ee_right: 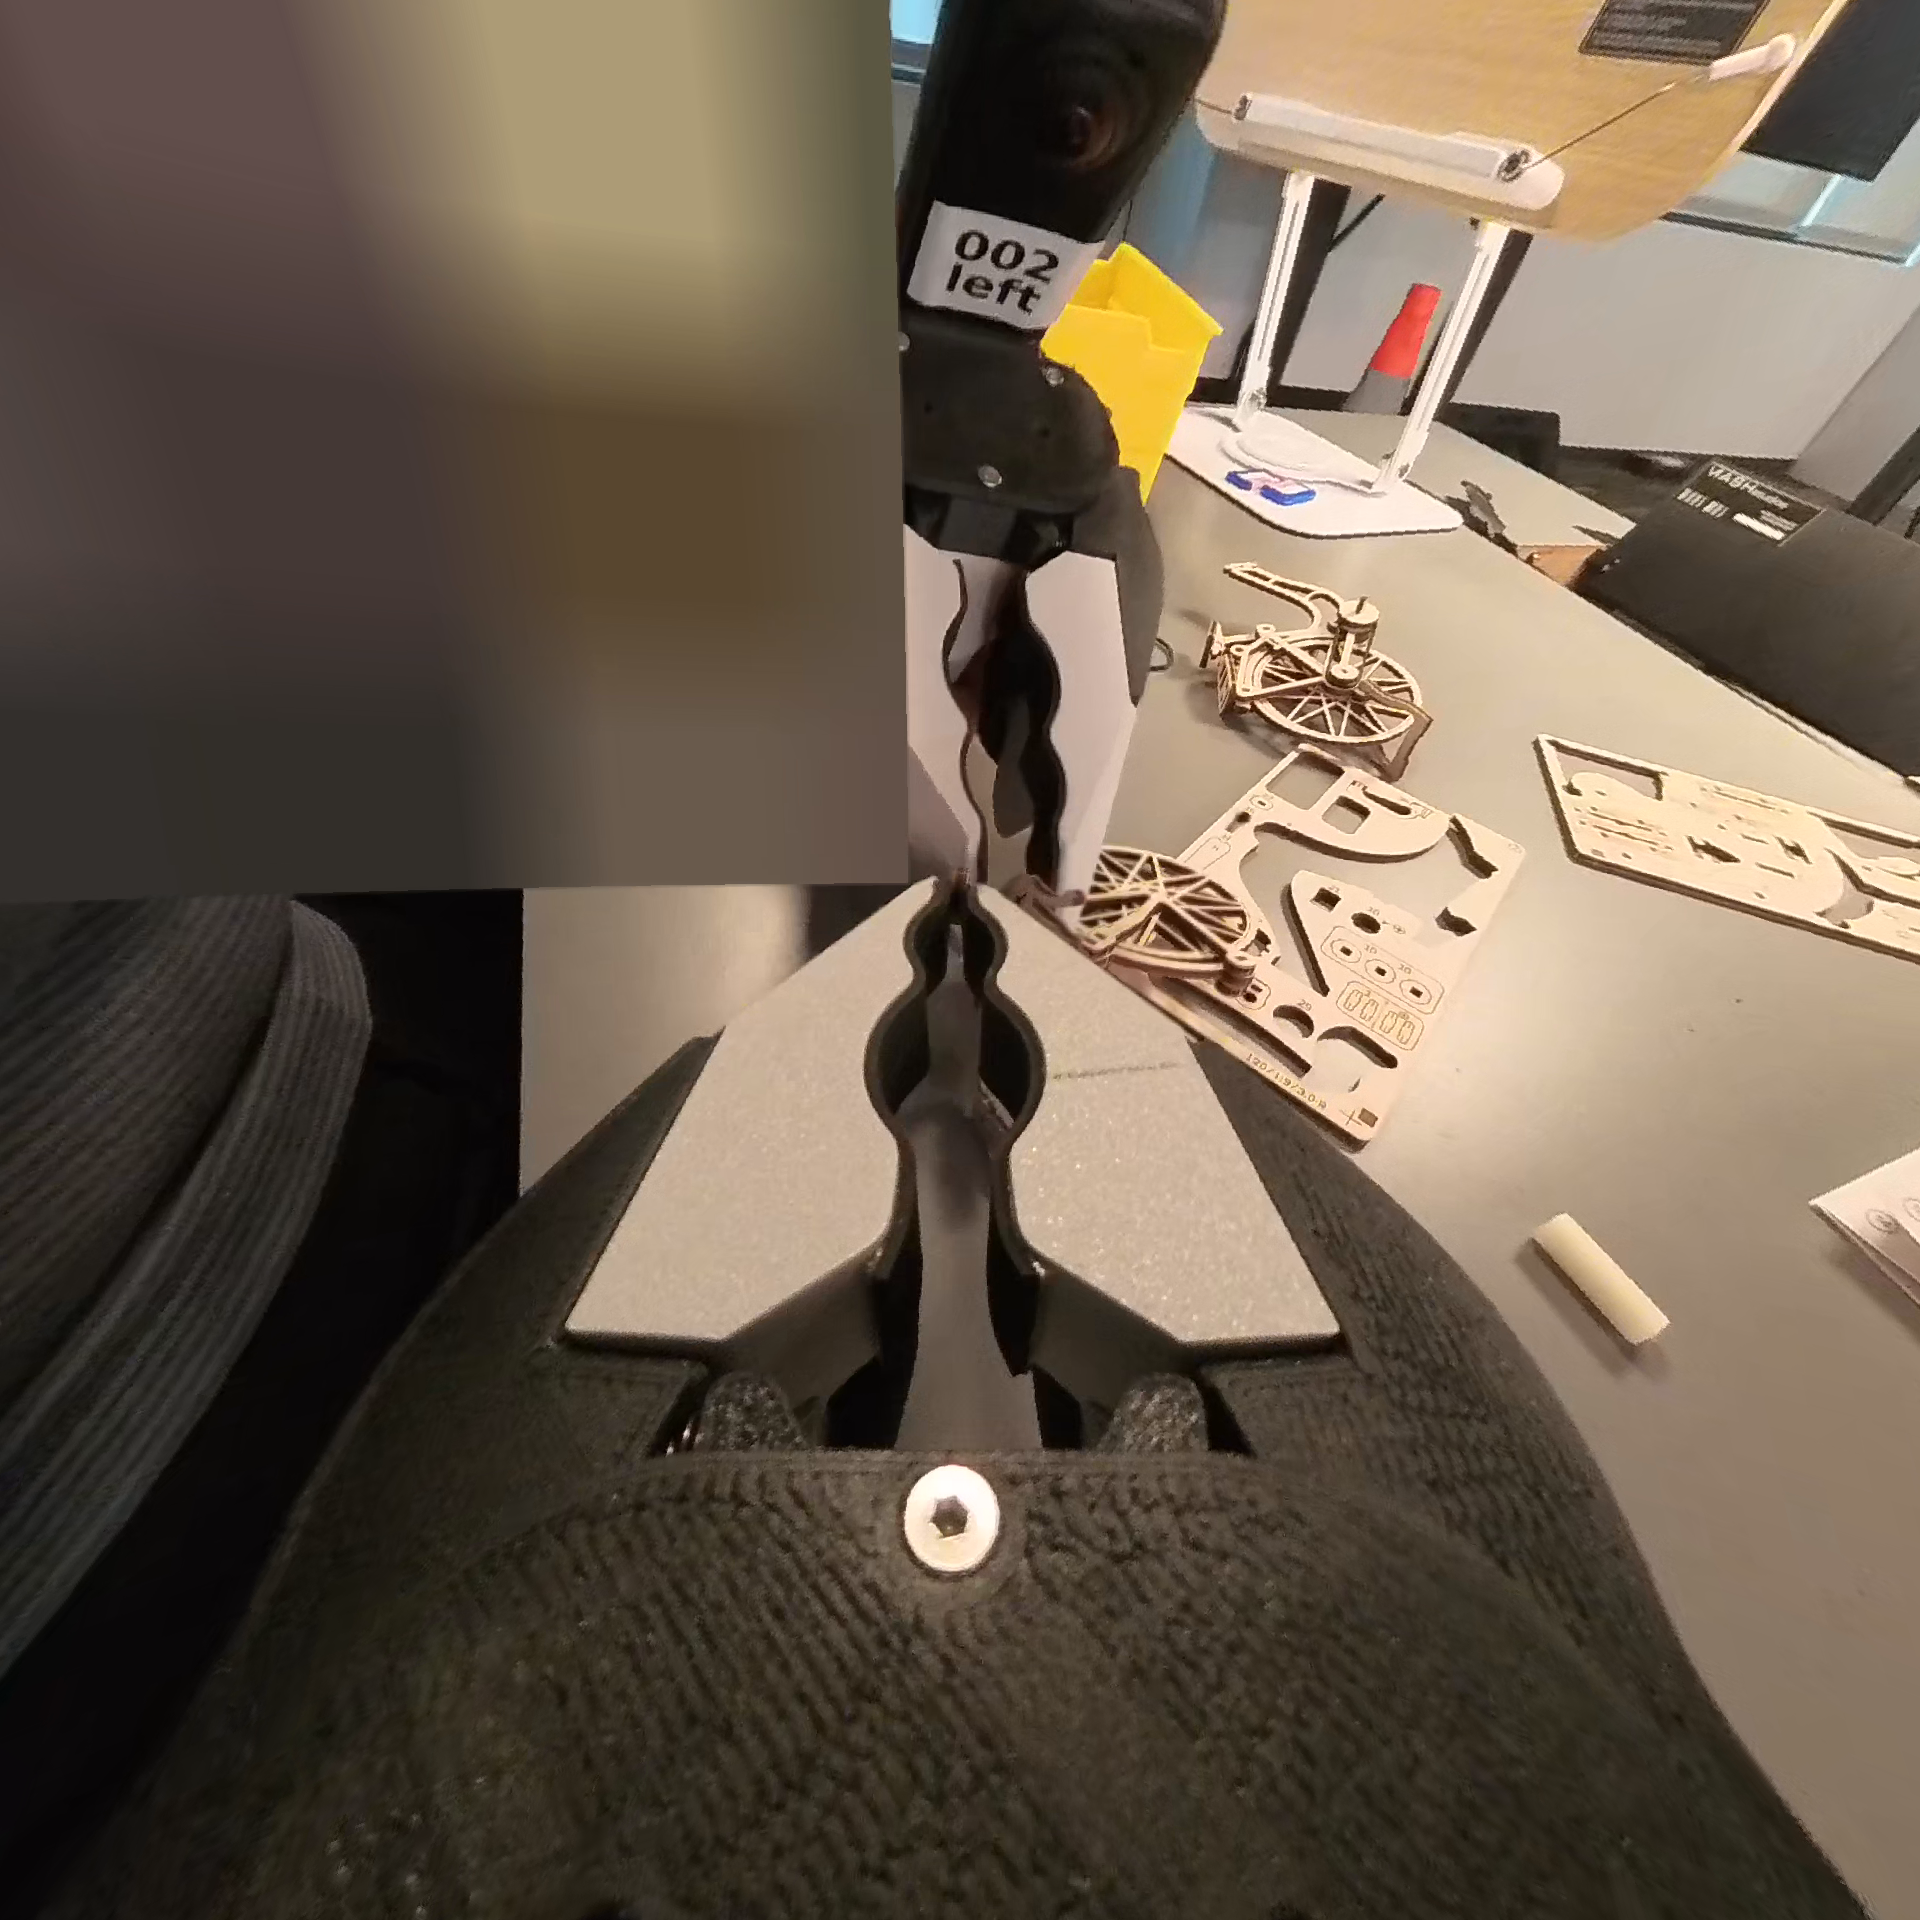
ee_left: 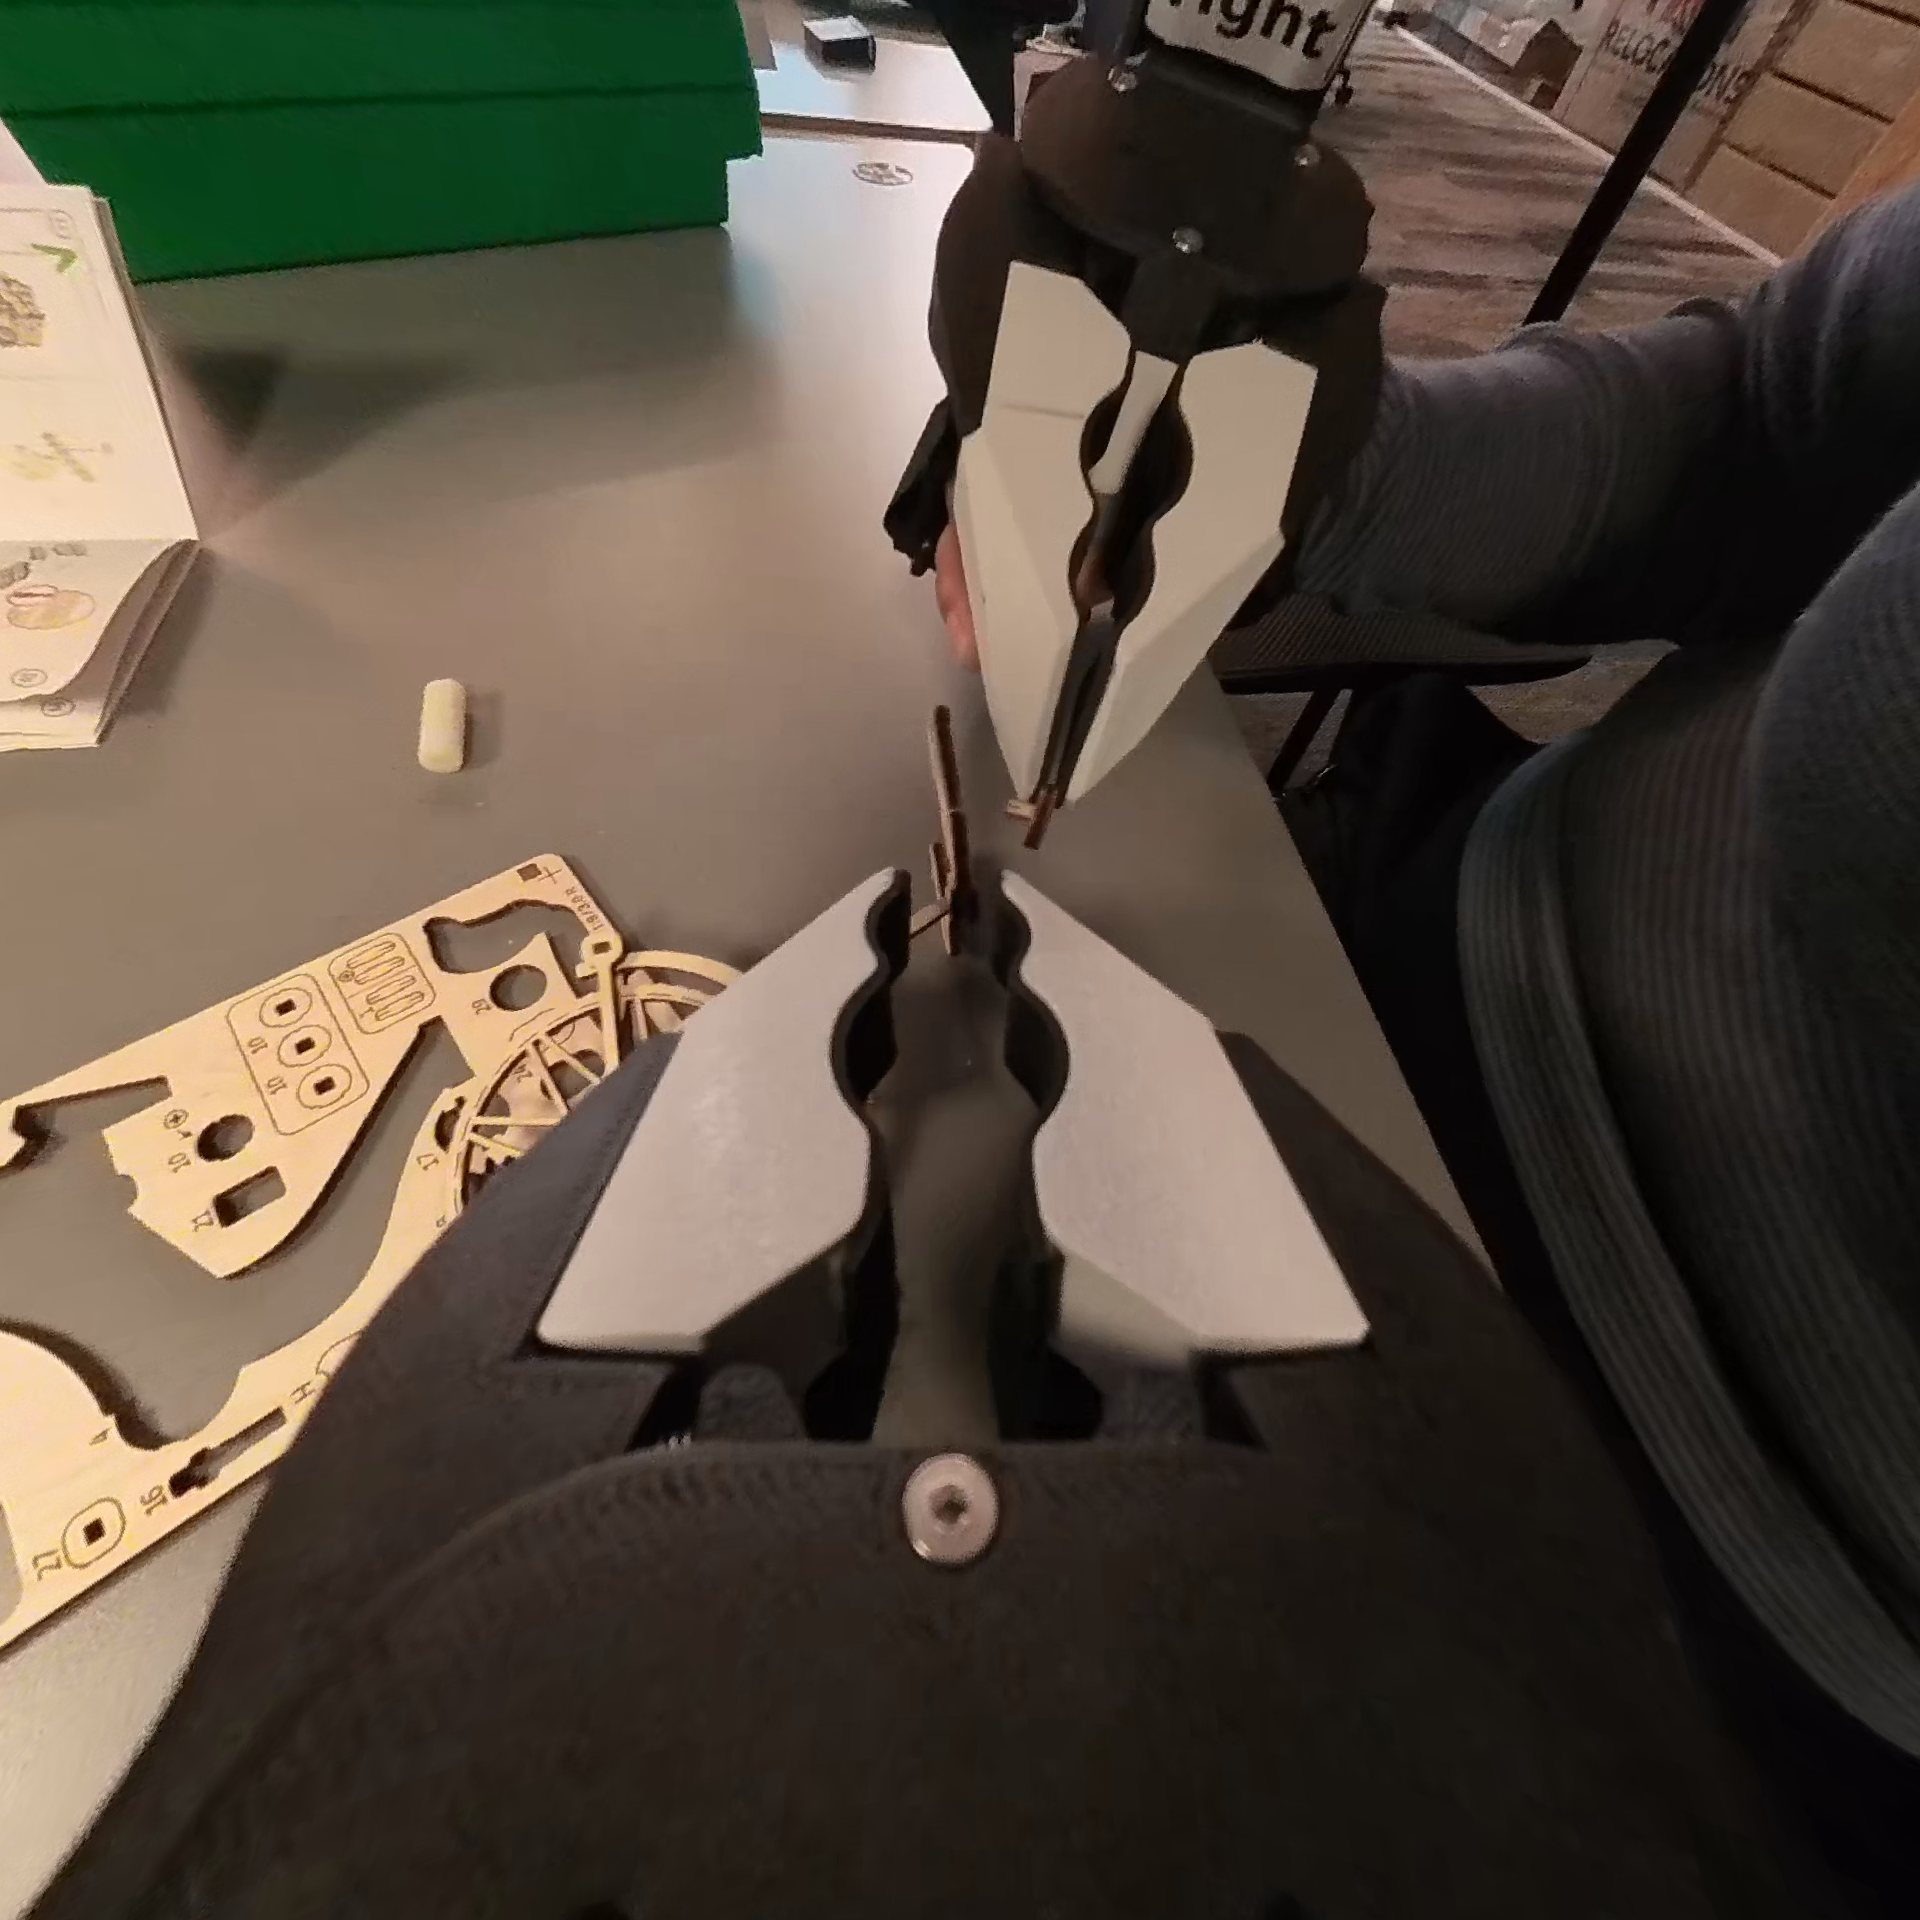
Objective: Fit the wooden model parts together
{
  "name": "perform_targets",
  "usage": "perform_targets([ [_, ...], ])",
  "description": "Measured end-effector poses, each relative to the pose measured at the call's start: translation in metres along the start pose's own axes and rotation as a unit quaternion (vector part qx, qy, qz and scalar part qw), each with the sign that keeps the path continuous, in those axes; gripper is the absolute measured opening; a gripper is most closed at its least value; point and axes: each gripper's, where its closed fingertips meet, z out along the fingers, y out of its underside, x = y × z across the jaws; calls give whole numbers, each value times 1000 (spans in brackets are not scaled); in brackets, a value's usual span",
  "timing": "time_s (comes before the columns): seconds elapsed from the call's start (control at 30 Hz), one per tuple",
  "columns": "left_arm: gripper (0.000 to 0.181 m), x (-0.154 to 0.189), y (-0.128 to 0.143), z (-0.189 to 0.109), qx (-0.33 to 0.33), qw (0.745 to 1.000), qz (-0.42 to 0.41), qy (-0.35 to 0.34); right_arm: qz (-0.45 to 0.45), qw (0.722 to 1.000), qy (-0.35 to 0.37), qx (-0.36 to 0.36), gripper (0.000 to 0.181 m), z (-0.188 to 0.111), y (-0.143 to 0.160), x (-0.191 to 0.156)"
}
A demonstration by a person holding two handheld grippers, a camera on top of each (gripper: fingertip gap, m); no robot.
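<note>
**Two small wood parts held close, not yet joined**

Nearest the camera in the left wrist view, low in the frame, the left tool [ee_left: 948, 894] is seen closed on a thin wooden strip [ee_left: 948, 805]. This strip stands up from the tips, near the middle of the frame. Just right of it and a little higher, the right tool [ee_left: 1042, 808] is closed on a small wooden peg piece [ee_left: 1031, 821], which sticks out below its tips. The two parts are near each other but apart, so the fit is judged not made yet.

Some of the model looks done already. In the right wrist view, a built wheel frame [ee_right: 1314, 675] rests on the grey worktop [ee_right: 1558, 1195], right of centre, and a second spoked wheel [ee_right: 1164, 914] lies at the middle, touching a cut-out wooden sheet [ee_right: 1351, 935]. More parts are still held in the sheets, so much work seems left.

Counted things:
- two tools
- two held wood parts
- two wooden sheets: the near one and another sheet [ee_right: 1745, 842] at the right edge
- two spoked wheels
- one small white stick [ee_right: 1600, 1278], lower right
- one paper booklet [ee_left: 73, 468], upper left in the left wrist view
- one green box [ee_left: 395, 125], at the top left there
</note>
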Motion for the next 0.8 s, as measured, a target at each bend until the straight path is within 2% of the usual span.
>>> perform_targets([
  [0.27,10,1,5,5,-22,1000,2,-1,2,1000,0,-7,0,3,1,1],
  [0.37,5,4,4,6,-19,1000,4,0,8,1000,4,0,0,2,-1,3],
  [0.8,4,6,3,6,-17,1000,1,8,10,1000,-6,3,0,4,-2,1],
])
